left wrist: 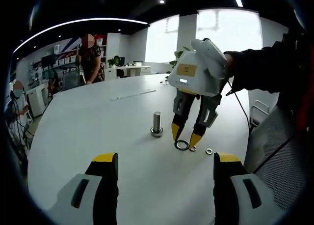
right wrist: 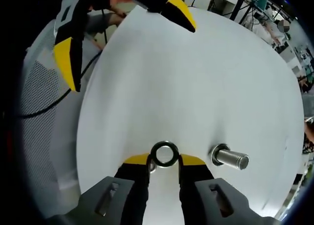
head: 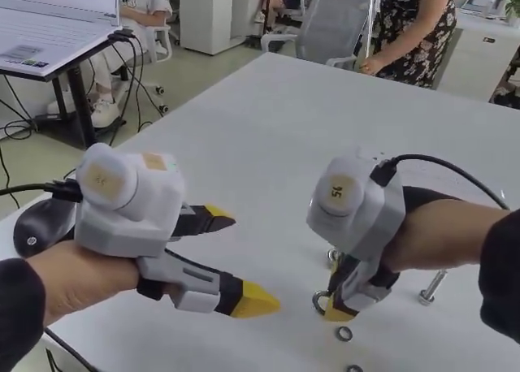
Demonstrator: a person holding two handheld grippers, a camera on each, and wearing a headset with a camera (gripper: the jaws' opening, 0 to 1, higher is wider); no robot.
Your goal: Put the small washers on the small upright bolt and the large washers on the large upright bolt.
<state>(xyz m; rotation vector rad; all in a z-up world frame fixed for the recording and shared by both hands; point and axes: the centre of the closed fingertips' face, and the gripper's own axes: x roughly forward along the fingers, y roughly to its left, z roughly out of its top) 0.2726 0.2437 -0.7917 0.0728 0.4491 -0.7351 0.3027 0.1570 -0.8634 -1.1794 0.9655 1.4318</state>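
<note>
Lower left of the head view, our left gripper [head: 242, 258] is spread. Lower centre of its own view, our right gripper [right wrist: 164, 161] flanks the large washer [right wrist: 164, 147]; whether it pinches, we cannot tell.

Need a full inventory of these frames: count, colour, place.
table: one, white, under everything
large bolt: one, silver, upright mid-table
large washer: one, dark metal, flat between the right jaws
small washers: two seen, silver, beside the large washer
small bolt: one, silver, right of the right gripper; upright or lying unclear
laptop: one, light grey, on a stand beyond the table's left side
office chair: one, grey, at the far edge
standing person: one, patterned dress, far side
seated person: one, far left
left hand-held gripper: white, yellow tips, open
right hand-held gripper: white, yellow tips, flanking the large washer; grip unclear
</note>
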